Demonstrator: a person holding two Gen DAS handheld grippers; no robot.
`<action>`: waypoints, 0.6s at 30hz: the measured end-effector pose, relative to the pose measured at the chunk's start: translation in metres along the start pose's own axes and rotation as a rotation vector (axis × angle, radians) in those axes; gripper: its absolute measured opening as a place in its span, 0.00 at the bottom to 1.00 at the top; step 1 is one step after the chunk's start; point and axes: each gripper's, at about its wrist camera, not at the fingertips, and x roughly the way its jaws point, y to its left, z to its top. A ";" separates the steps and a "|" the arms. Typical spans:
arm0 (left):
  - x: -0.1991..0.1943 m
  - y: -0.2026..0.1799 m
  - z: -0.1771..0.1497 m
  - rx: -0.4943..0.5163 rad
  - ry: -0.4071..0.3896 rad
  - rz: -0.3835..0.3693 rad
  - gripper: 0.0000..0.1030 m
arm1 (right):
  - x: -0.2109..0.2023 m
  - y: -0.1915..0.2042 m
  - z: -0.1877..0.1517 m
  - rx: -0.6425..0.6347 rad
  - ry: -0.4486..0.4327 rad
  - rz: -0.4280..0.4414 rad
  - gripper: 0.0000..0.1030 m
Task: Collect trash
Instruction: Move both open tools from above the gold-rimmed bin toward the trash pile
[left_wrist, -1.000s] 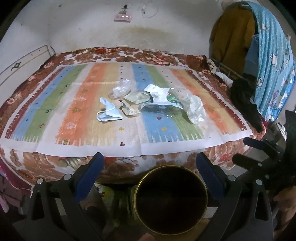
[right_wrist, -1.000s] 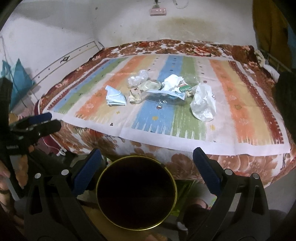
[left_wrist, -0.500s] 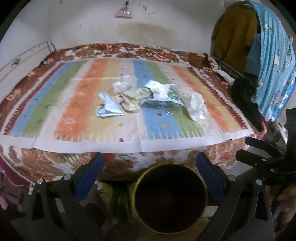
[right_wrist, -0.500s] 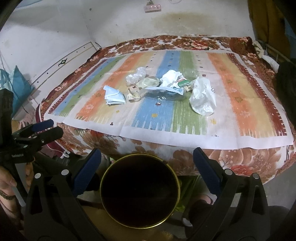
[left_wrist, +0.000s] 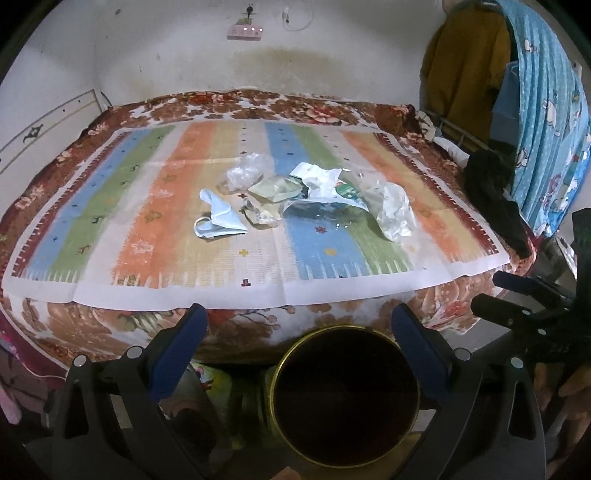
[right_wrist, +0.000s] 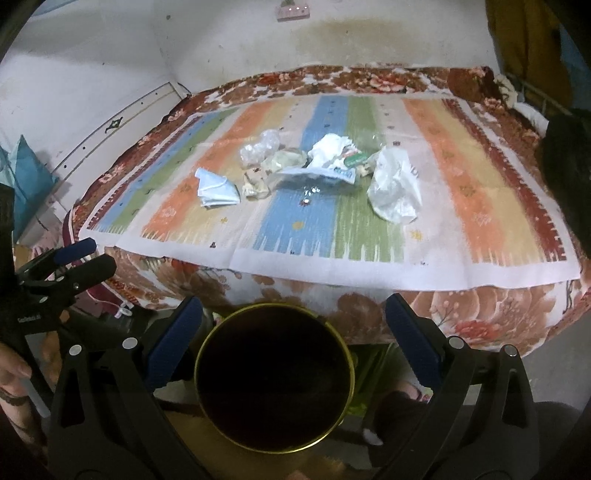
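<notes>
Dim indoor light; soft blur; heavy fisheye-bent, black-cornered edges

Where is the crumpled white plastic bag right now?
The white plastic bag lies on the striped mat, at the right end of the trash pile, beside the green-labelled wrapper, in both wrist views.

Floral bed (left_wrist: 229, 107), striped mat (left_wrist: 155, 221), crumpled trash pile (left_wrist: 310, 192)

I am in a home bedroom. In front of me stands a bed (left_wrist: 110, 332) under a floral blanket (left_wrist: 258, 107), with a striped mat (left_wrist: 155, 221) spread flat on top. Clothes (left_wrist: 461, 66) and a blue patterned cloth (left_wrist: 546, 110) hang by its right side. A power strip (left_wrist: 245, 32) is fixed to the stained, plastered wall (left_wrist: 166, 55) behind.
</notes>
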 end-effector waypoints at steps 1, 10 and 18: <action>0.000 0.001 0.000 -0.005 0.004 -0.002 0.94 | 0.000 0.000 -0.001 0.001 -0.002 0.000 0.92; 0.012 0.007 0.007 -0.011 0.033 0.103 0.94 | 0.005 -0.007 0.007 0.023 0.017 0.009 0.91; 0.012 0.010 0.033 0.015 -0.009 0.155 0.94 | 0.014 -0.022 0.033 0.092 0.048 0.062 0.92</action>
